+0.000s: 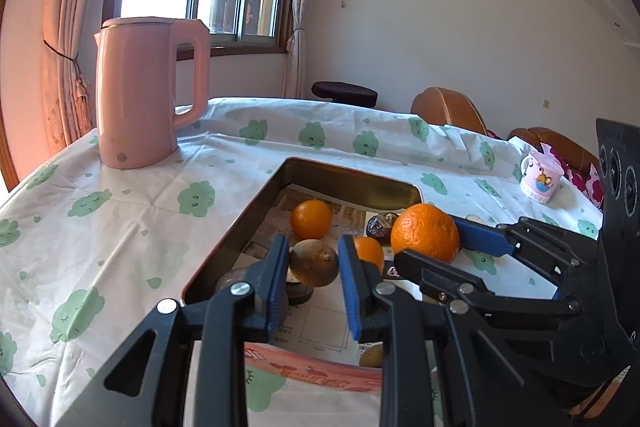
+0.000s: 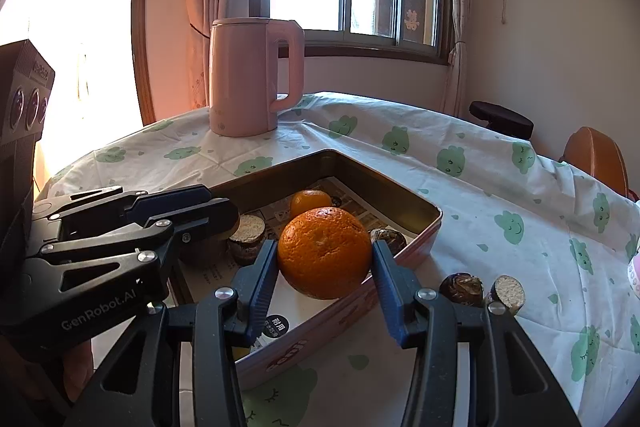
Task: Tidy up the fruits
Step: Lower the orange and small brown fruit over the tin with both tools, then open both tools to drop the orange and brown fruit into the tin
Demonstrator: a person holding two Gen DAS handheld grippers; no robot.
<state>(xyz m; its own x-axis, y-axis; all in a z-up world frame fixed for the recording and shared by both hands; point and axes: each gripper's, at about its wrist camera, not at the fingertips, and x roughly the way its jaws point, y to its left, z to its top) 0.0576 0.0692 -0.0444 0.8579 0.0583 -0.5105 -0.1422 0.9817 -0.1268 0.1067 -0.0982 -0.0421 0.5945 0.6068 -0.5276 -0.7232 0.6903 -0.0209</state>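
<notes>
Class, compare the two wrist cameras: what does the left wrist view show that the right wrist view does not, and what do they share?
Only the left wrist view: the left gripper shut on a brownish fruit, and a pink cartoon mug.
Only the right wrist view: two brown items on the cloth outside the tin.
Both: the right gripper holding the large orange, the tin, the pink kettle.

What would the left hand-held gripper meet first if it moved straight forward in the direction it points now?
The left hand-held gripper already holds a brownish fruit. Straight ahead, it would probably first meet the small orange lying in the tin tray, though depth is unclear in this fisheye view.
</notes>
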